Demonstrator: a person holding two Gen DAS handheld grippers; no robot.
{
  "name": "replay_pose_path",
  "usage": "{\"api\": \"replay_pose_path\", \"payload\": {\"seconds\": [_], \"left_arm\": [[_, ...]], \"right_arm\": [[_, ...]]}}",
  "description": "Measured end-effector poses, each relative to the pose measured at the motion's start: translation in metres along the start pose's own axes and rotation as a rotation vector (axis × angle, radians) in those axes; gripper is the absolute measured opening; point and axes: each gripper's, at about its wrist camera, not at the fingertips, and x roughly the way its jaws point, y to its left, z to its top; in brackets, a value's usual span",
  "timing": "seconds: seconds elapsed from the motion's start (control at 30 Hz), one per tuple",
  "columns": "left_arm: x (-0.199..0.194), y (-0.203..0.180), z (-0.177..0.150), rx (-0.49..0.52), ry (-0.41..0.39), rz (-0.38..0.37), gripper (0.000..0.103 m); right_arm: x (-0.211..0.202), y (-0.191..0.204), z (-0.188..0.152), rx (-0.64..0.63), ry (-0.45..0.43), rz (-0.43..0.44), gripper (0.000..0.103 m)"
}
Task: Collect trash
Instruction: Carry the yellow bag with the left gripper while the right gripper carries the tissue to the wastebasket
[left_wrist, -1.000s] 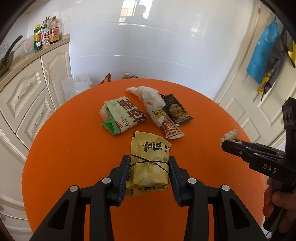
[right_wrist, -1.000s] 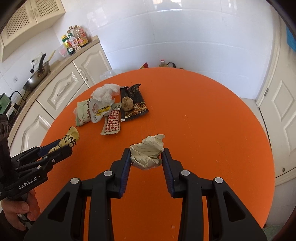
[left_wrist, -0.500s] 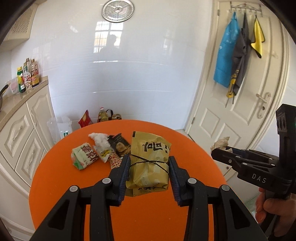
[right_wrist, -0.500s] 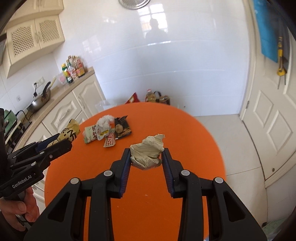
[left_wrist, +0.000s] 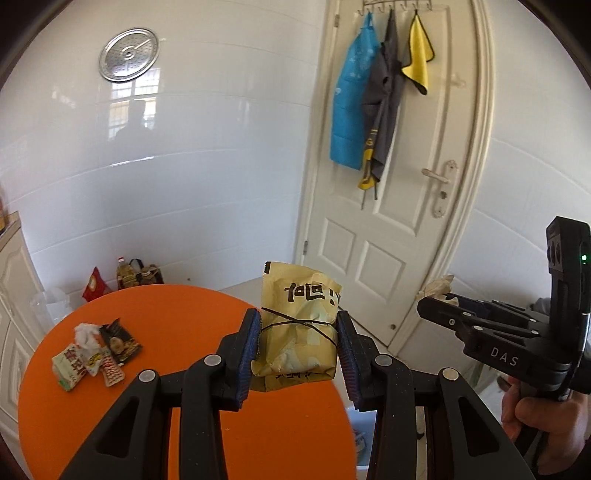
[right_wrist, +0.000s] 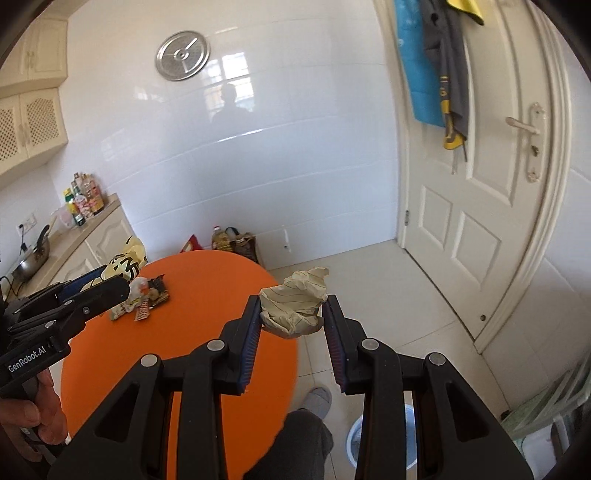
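Observation:
My left gripper (left_wrist: 297, 347) is shut on a crumpled yellow snack bag (left_wrist: 297, 328) tied with a black band, held high above the right edge of the round orange table (left_wrist: 184, 413). My right gripper (right_wrist: 293, 325) is shut on a ball of crumpled beige paper (right_wrist: 295, 306), held over the floor just past the table (right_wrist: 221, 295). A pale blue bin (right_wrist: 356, 443) stands on the floor below, partly hidden by the fingers. The left gripper also shows in the right wrist view (right_wrist: 110, 284), and the right gripper in the left wrist view (left_wrist: 428, 306).
Several wrappers and a white tissue (left_wrist: 96, 350) lie in a cluster at the table's far left. A white door (left_wrist: 399, 221) with hanging cloths is ahead on the right. Bottles and bags (left_wrist: 129, 277) stand on the floor by the tiled wall. My leg and slipper (right_wrist: 314, 398) are beside the table.
Both grippers have risen and swung right, away from the table's middle, each still holding its trash. The wrapper cluster now lies farther off to the left.

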Motion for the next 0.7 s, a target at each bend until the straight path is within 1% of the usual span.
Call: {"api": "replay_pose_path", "payload": {"seconds": [0.07, 0.1, 0.17, 0.2, 0.33, 0.43, 0.5, 0.67, 0.7], "left_arm": [[0.012, -0.016, 0.005, 0.020, 0.029, -0.050, 0.036], [0.020, -0.019, 0.013, 0.026, 0.044, -0.072, 0.036], [0.039, -0.028, 0.016, 0.046, 0.082, -0.115, 0.036], [0.051, -0.026, 0.022, 0.049, 0.105, -0.136, 0.036], [0.091, -0.044, 0.013, 0.076, 0.210, -0.212, 0.036], [0.123, -0.058, 0.003, 0.104, 0.304, -0.243, 0.036], [0.141, -0.068, -0.003, 0.125, 0.355, -0.249, 0.036], [0.180, -0.090, -0.023, 0.167, 0.481, -0.275, 0.036], [0.190, -0.097, -0.019, 0.170, 0.502, -0.278, 0.036]], "right_arm": [[-0.005, -0.023, -0.005, 0.033, 0.004, -0.045, 0.034], [-0.007, -0.036, -0.008, 0.054, 0.009, -0.067, 0.034], [-0.010, -0.060, -0.017, 0.092, 0.020, -0.106, 0.034], [-0.009, -0.071, -0.020, 0.107, 0.030, -0.122, 0.034], [0.002, -0.118, -0.050, 0.180, 0.099, -0.172, 0.034], [0.020, -0.149, -0.078, 0.250, 0.166, -0.192, 0.034], [0.031, -0.166, -0.095, 0.287, 0.209, -0.202, 0.034], [0.060, -0.195, -0.129, 0.361, 0.298, -0.205, 0.034], [0.064, -0.200, -0.134, 0.373, 0.310, -0.203, 0.034]]}}
